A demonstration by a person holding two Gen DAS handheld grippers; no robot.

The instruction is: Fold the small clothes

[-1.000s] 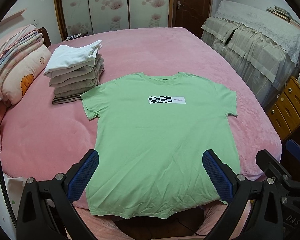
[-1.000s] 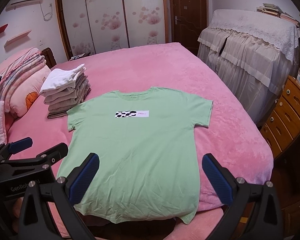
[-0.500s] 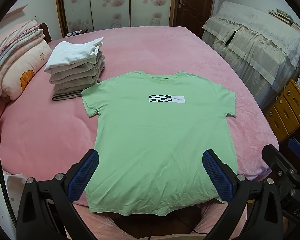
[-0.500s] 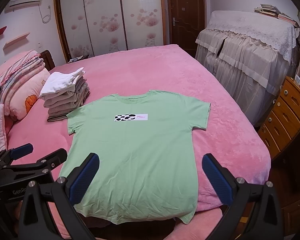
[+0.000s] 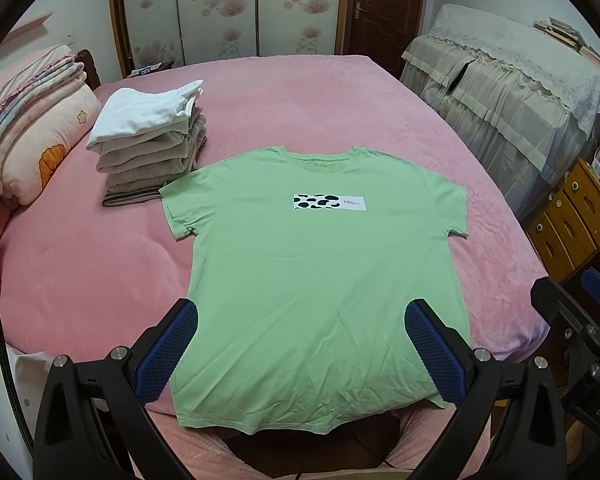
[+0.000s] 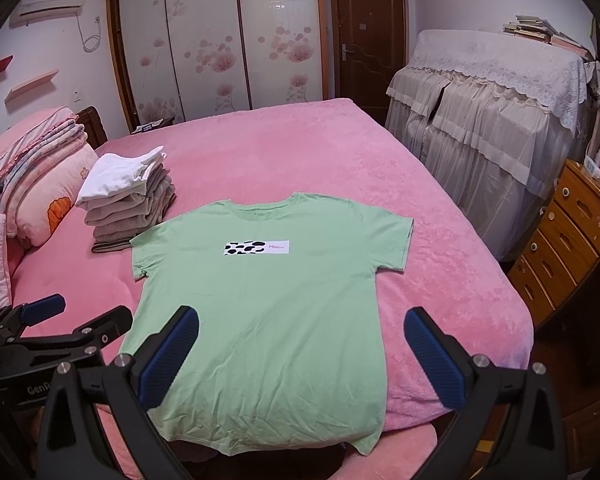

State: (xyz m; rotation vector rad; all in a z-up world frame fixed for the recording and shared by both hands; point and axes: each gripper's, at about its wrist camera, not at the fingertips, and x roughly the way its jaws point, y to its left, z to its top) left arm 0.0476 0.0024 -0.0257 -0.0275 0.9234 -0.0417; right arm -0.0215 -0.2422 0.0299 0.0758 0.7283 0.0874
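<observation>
Item 1: green T-shirt (image 5: 320, 280), laid flat and face up on the pink bed (image 5: 80, 272), collar away from us, hem hanging just over the near edge.

Handling, as we judge it: light, soft, limp cloth; it will sag and crease where lifted and drag on the plush cover. We would pinch it at a sleeve or shoulder seam and at the hem corner on the same side, carrying both across together.

Item 2: stack of folded clothes (image 5: 148, 148), white piece on top, just beside the shirt's sleeve on the pillow side.

Item 3: left tongs (image 5: 300, 344), spread wide, holding nothing, above the hem.

Item 4: right tongs (image 6: 300, 348), likewise spread wide and empty.

View notes: the right wrist view shows the left tool's body (image 6: 52, 340) low at its left edge, plus an air conditioner (image 6: 52, 0) on the wall. The left wrist view shows the whole hem line, and the other tool's body at its right edge.
</observation>
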